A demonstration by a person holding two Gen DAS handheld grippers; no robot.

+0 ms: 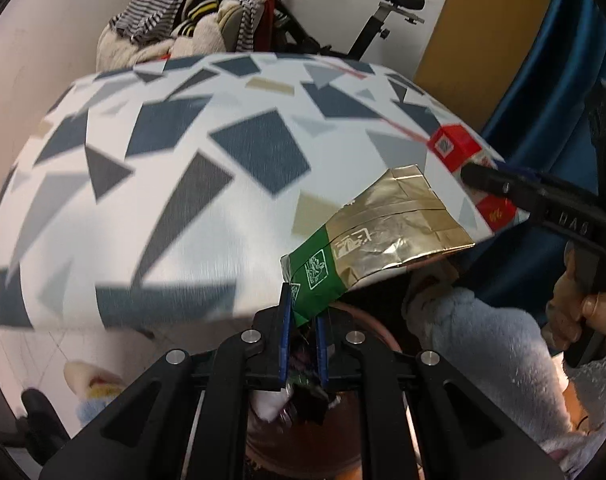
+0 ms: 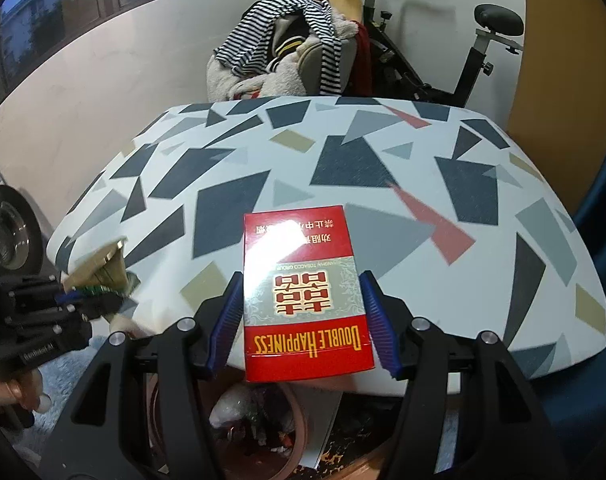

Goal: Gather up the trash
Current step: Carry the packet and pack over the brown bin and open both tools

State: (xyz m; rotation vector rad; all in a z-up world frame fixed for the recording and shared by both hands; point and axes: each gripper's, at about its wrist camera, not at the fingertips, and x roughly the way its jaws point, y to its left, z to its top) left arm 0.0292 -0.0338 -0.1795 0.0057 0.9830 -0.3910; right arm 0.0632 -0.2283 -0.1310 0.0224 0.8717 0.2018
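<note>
My left gripper is shut on the green end of a green and gold foil packet, which sticks out over the near edge of the patterned table. Under it stands a brown round bin with trash inside. My right gripper is shut on a red "Double Happiness" cigarette box, its blue pads against both sides. The box hangs over the table edge above the bin. The left wrist view shows the red box at right; the right wrist view shows the packet at left.
Behind the table stand a chair heaped with clothes and an exercise bike. Blue furniture rises at the right. A wheel is at the far left. A person's hand and fluffy sleeve are near the bin.
</note>
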